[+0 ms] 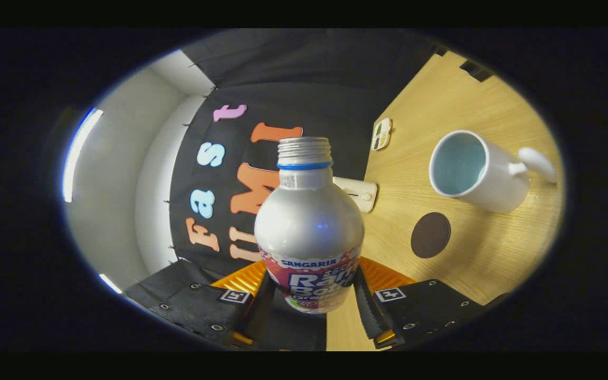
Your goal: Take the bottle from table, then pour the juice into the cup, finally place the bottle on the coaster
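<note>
- My gripper [310, 295] was clamped on the bottle [308, 232], one finger pressed against each side of its lower, labelled part, so it sat squarely between my fingers.
- The bottle was a silver metal one with a rounded shoulder, a blue ring around the neck and a threaded mouth with no cap on it (I couldn't see inside, so no idea how much juice was in there).
- The whole scene looked tipped over from where I was riding, with the wooden table [473, 105] running up one side and the booth's black cloth wall [304, 68] behind the bottle's neck.
- The cup [478, 171] was a white mug with a pale blue inside and a white handle on its far side. It stood on the table beyond my fingers and off to the side of the bottle, well apart from it. Its inside looked empty to me.
- The coaster [430, 235] was a dark round disc lying flat on the wood, between the cup and my fingers, near the cup's base but not touching it. Nothing was on it.
- Just behind the bottle's shoulder there was a small pale device [363, 194] on the table, partly hidden by the bottle.
- Further back, at the edge of the table by the cloth, sat a small pale case [381, 134] with a few compartments (too small to tell what it held).
</note>
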`<act>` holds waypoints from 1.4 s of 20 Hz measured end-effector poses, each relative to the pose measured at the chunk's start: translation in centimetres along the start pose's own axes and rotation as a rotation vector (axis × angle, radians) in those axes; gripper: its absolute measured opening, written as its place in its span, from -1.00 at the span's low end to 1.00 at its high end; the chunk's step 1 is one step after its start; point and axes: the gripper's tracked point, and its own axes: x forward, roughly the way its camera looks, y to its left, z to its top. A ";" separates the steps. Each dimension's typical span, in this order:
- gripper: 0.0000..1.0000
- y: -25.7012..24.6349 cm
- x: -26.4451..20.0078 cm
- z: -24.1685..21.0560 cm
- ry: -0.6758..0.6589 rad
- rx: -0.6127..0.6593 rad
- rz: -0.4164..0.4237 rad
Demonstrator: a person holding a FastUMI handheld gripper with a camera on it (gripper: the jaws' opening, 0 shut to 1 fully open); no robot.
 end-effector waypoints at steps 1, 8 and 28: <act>0.41 0.1 -0.1 0.3 -0.015 0.044 0.006; 0.41 -0.5 1.2 0.4 -0.032 0.187 -0.043; 0.42 -1.7 1.6 0.3 -0.037 0.471 -0.145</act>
